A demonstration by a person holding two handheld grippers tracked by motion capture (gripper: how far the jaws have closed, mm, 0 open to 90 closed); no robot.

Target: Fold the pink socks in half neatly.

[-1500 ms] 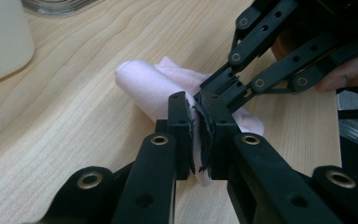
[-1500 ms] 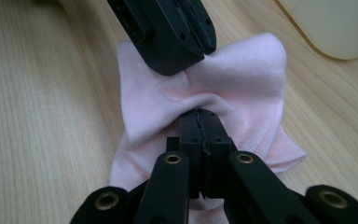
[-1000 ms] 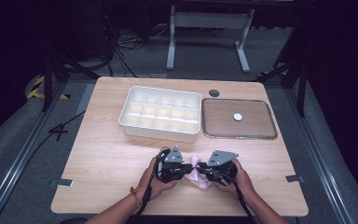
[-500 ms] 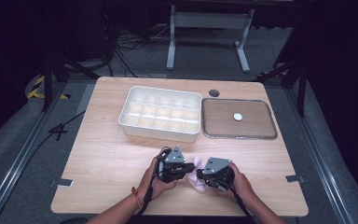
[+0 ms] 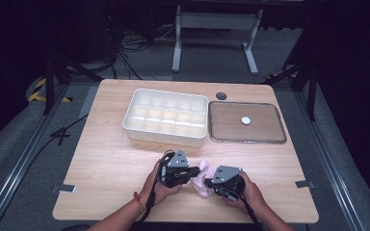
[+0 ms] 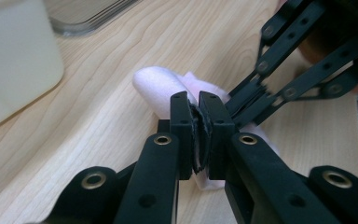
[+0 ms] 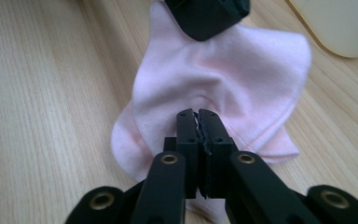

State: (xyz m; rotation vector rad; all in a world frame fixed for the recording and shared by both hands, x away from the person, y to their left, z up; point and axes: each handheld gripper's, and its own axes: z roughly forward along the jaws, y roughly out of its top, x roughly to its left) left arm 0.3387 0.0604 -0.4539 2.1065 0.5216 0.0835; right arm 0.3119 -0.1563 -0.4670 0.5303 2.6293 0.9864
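Wooden table [image 5: 101, 159], dark floor around. Pink cloth [image 5: 203, 177] lies crumpled on the near side of the white divided tray [image 5: 166, 117], well apart from it. Left gripper [image 5: 189, 174] is clamped on the cloth; right gripper [image 5: 211, 184] has just pinched its opposite edge.

soft pink cloth [image 7: 223, 79] on matt wood-grain table [image 7: 42, 93].

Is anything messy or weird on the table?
Only the pink cloth: it lies bunched and folded unevenly near the front edge, pinched by the left gripper and right gripper. The white divided tray and clear lid sit neatly.
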